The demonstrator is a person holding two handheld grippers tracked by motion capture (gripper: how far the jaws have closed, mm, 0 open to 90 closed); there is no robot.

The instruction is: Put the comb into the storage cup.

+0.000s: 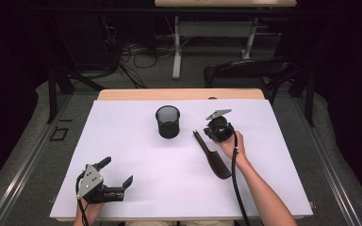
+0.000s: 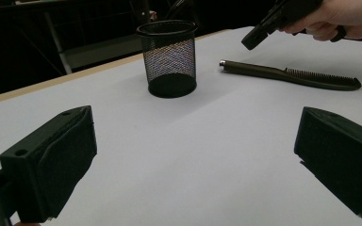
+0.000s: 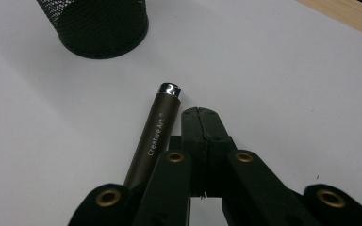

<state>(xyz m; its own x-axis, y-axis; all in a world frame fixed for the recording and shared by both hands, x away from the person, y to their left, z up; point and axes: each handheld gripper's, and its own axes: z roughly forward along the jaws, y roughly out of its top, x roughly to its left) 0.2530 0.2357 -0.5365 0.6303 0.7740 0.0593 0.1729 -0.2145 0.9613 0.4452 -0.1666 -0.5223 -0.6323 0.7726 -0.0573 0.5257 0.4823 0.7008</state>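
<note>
A black mesh cup [image 1: 168, 122] stands upright at the back middle of the white sheet [image 1: 136, 155]. To its right lies a dark brown comb [image 1: 212, 157], handle end toward the cup. My right gripper [image 1: 208, 133] hovers just beside that handle end, jaws shut with nothing between them. In the right gripper view the comb's handle [image 3: 153, 136] lies on the sheet just left of the right gripper [image 3: 200, 117], with the cup [image 3: 99, 23] beyond. My left gripper [image 1: 118, 172] rests open near the front left. From the left gripper [image 2: 193, 160], the cup [image 2: 168, 56] and comb [image 2: 287, 75] lie ahead.
The wooden table edge [image 1: 179, 94] runs along the back of the sheet. Beyond it are a dark chair [image 1: 250, 70], cables on the floor and another desk's legs [image 1: 176, 52]. A hand [image 2: 344, 19] holds the right gripper.
</note>
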